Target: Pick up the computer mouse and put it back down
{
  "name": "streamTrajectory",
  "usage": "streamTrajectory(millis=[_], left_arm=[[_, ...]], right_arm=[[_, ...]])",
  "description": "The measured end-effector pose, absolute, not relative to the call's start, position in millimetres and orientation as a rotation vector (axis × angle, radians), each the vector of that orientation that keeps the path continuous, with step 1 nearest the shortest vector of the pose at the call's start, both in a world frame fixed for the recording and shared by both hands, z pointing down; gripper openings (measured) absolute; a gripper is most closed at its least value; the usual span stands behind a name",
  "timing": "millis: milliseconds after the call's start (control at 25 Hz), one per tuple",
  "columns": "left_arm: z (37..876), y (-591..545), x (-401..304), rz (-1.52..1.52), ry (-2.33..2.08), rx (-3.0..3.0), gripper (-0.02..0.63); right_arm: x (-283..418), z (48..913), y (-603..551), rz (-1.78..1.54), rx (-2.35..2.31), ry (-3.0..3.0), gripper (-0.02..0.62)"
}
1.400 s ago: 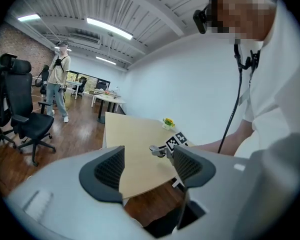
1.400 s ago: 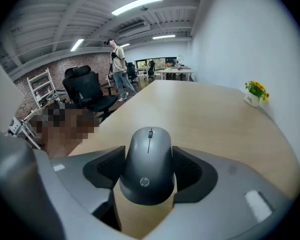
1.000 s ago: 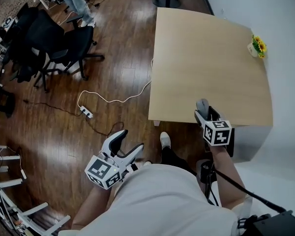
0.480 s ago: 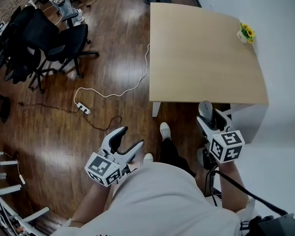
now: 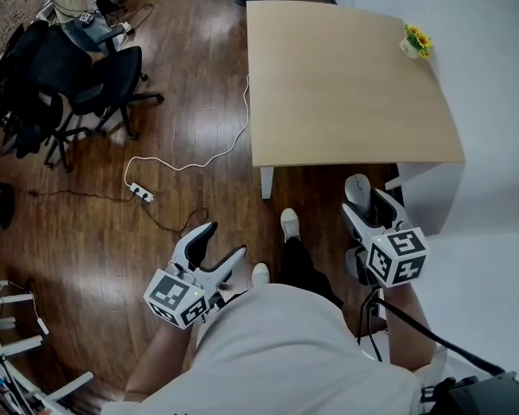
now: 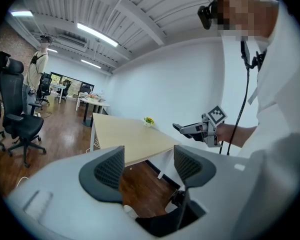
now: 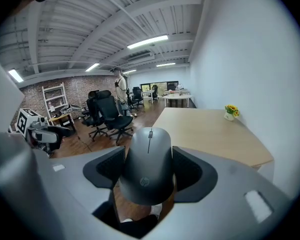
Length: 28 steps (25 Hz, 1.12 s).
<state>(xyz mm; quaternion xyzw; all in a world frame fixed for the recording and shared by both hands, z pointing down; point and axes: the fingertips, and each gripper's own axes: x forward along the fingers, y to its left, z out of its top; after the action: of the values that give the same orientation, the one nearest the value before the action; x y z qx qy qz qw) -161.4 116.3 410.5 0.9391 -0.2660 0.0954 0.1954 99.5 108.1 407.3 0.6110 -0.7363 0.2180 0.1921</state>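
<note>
A grey computer mouse (image 7: 149, 164) sits clamped between the two jaws of my right gripper (image 7: 150, 168), which is shut on it. In the head view that mouse (image 5: 358, 189) is held in the air just off the near edge of the light wooden table (image 5: 346, 85), with my right gripper (image 5: 369, 212) below the table's front right corner. My left gripper (image 5: 215, 249) hangs low at the left over the wooden floor, open with nothing between its jaws; the left gripper view shows the same open gap of my left gripper (image 6: 149, 168).
A small pot of yellow flowers (image 5: 413, 41) stands at the table's far right corner. Black office chairs (image 5: 86, 85) stand on the floor at left. A white cable and power strip (image 5: 139, 192) lie on the floor. A white wall runs along the right.
The right gripper with the mouse has drawn back from over the table's near edge to beyond it, toward the person. The left gripper has barely moved.
</note>
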Motion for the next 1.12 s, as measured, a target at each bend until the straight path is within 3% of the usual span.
streamTrajectory(millis=[520,1120], left_arm=[[419.2,87.4,-144.0,0.309,-0.825,2.564,0.293],[421.0,-11.6,-90.2,0.372,-1.025,2.463,0.293]], right_arm=[[149.3,462.3,22.8,0.692,1.687,-2.016,0.298],[222.6,634.0,-184.7,0.803,1.571,-1.864,0.298]])
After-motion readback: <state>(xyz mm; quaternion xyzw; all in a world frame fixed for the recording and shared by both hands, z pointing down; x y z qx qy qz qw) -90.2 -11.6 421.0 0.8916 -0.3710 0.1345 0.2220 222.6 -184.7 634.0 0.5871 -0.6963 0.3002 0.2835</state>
